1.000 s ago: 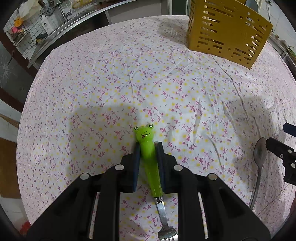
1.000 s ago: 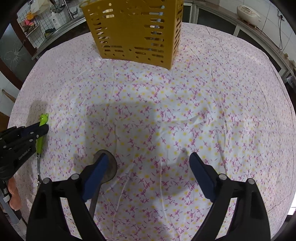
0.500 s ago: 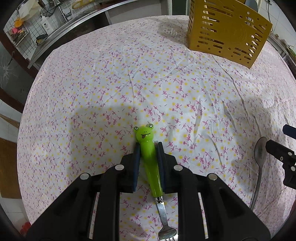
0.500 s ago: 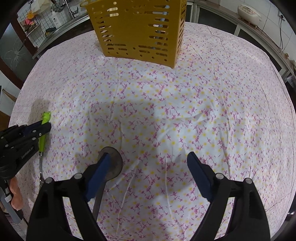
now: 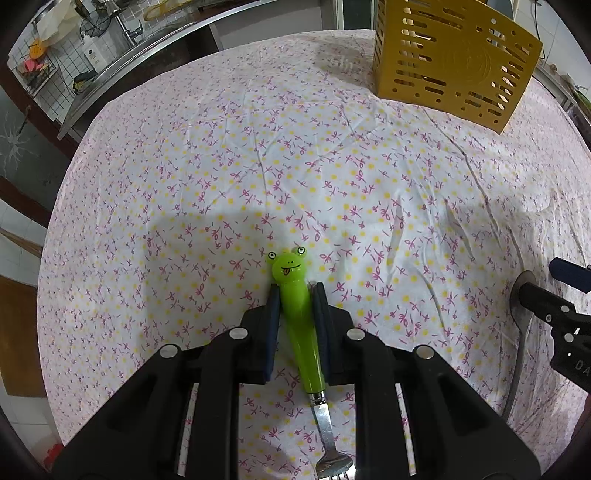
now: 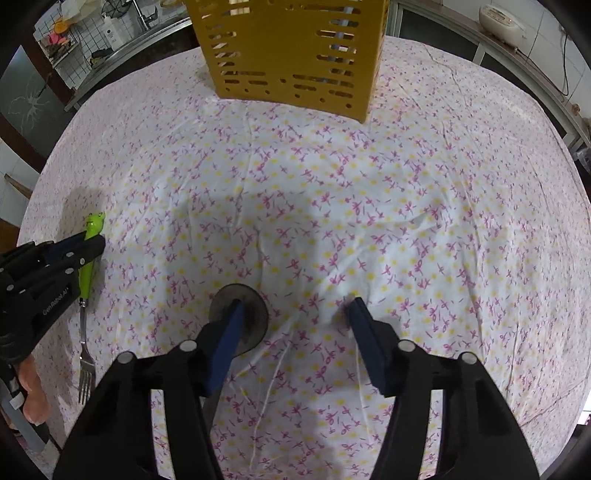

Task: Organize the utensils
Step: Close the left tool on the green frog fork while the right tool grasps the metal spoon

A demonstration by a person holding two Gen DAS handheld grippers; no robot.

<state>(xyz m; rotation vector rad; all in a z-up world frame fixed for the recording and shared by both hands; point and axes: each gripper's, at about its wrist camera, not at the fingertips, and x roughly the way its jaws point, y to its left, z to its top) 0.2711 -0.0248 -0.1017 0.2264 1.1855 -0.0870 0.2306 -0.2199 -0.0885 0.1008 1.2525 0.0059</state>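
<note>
Left gripper (image 5: 295, 306): pads squeeze the green frog handle of the fork (image 5: 301, 332); the prongs point back under it.
Right gripper (image 6: 295, 314): half open and closing; the spoon (image 6: 255, 314) bowl sits at its left pad, nothing squeezed.
Tablecloth (image 6: 369, 221): both lie flat on it, flowery.
Yellow basket (image 6: 295, 55): far off, standing up.

Home kitchen (floral tablecloth (image 5: 295, 166)): steel sink counter (image 5: 122, 85), rice cooker (image 6: 498, 18)
</note>
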